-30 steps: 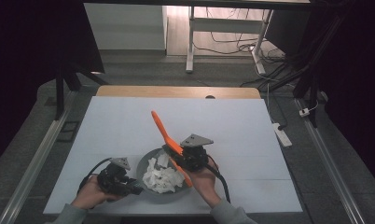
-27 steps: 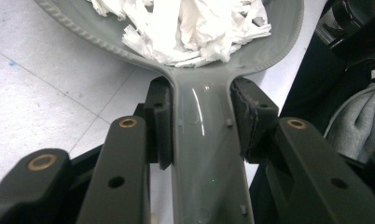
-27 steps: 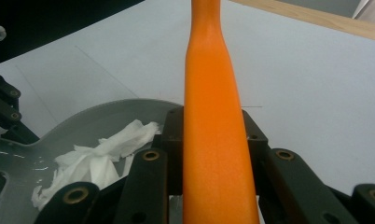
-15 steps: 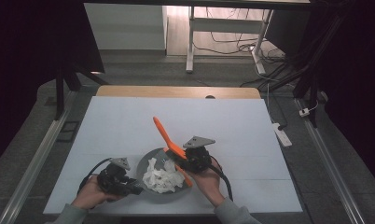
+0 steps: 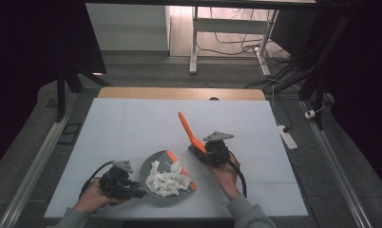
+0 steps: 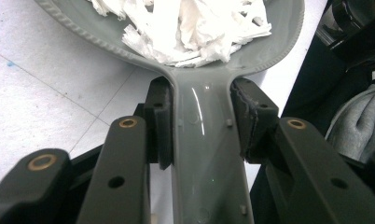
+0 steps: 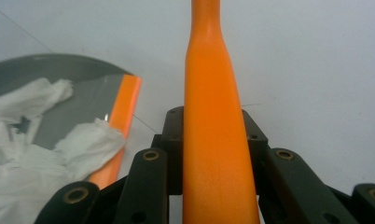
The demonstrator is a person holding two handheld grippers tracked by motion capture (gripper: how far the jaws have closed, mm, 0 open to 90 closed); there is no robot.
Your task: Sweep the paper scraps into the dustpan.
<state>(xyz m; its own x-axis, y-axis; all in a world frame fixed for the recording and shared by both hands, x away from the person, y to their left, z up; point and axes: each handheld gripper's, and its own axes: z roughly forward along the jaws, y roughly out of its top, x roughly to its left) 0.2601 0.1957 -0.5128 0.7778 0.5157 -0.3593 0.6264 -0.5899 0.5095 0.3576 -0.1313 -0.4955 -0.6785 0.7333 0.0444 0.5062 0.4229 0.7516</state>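
A: What does the left gripper (image 5: 132,191) have?

B: The stem of the grey dustpan (image 5: 153,166). In the left gripper view both pads clamp that handle (image 6: 206,154), one on each side, and the pan opens toward twelve o'clock.

A: And the pan's load?

B: A heap of torn white paper (image 5: 167,180) lies inside it. The pan rests on the white table (image 5: 132,128), near the six o'clock edge in the high view, with its orange lip (image 5: 182,170) at its three o'clock side.

A: The right gripper (image 5: 198,151)?

B: Its jaws are closed on the orange brush handle (image 7: 216,154), which rises toward eleven o'clock in the high view (image 5: 189,130). It sits just off the pan's two o'clock side, apart from the paper.
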